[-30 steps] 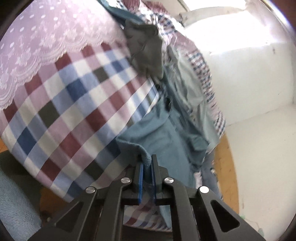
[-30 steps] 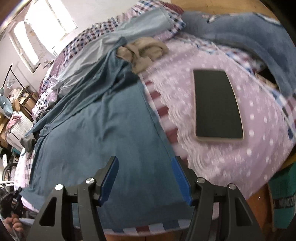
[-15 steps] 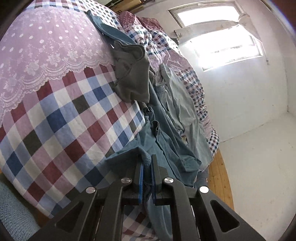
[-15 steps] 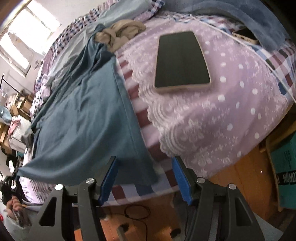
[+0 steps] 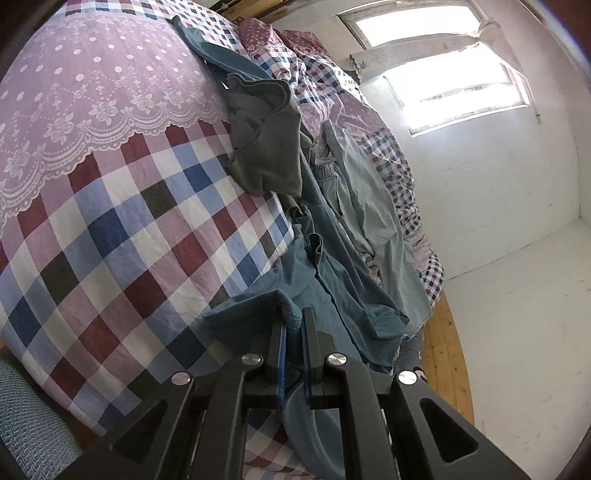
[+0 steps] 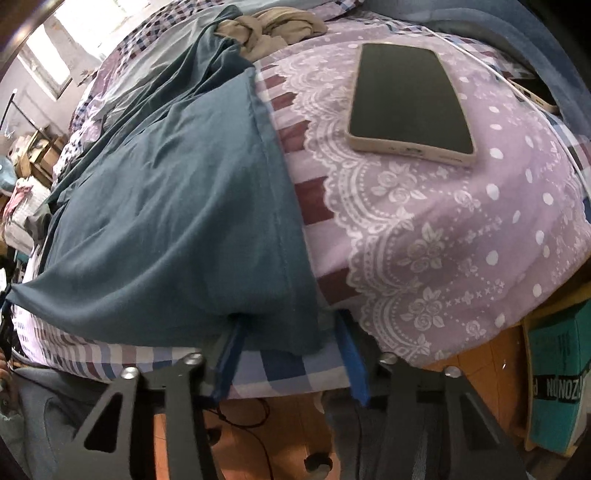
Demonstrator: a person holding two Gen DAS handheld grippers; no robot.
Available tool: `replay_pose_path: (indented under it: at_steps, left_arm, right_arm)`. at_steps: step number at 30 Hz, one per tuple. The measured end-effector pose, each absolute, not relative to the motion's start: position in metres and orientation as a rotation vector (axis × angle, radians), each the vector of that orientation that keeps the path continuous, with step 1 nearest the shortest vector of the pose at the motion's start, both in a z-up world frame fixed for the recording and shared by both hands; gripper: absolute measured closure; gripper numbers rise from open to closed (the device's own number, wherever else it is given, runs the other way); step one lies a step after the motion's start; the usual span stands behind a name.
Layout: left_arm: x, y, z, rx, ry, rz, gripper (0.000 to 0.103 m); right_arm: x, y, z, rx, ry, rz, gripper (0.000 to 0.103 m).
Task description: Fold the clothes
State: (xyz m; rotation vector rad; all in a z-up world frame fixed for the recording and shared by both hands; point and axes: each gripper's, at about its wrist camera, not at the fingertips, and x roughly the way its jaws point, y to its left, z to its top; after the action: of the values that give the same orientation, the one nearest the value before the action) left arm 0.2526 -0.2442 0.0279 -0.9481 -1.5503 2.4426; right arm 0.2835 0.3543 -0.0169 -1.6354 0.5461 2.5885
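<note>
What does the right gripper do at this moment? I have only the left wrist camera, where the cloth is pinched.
Observer: The right gripper is open. The near corner of the teal garment hangs between its fingers, and they are not closed on it.
Operator: Is there something on the bed close to this corner?
Observer: Yes. A phone lies screen up on the lilac lace cover, right of the garment and not touching it.
Operator: Any other loose thing there?
Observer: A beige garment lies crumpled at the far end of the teal one.
</note>
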Motion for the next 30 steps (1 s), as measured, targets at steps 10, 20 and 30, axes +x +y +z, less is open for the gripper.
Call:
replay_pose_path:
  at_steps: [10,20,30]
  left_arm:
    - [0.256,-0.245,0.029,-0.955,-1.530,2.452,0.098]
    - [0.271,-0.240,0.049,-0.926,-1.420,2.489,0.098]
    - [0.308,-0.244,0.092,-0.882,-1.278,2.538,0.098]
  right_arm:
    - [0.306,0.337,0.019,-1.481,0.436,2.660,0.097]
    - [0.345,0.341,0.091,-1.242,0.503,2.778,0.098]
    - [0.363,0.325,0.151,-1.079,0.485,2.933,0.098]
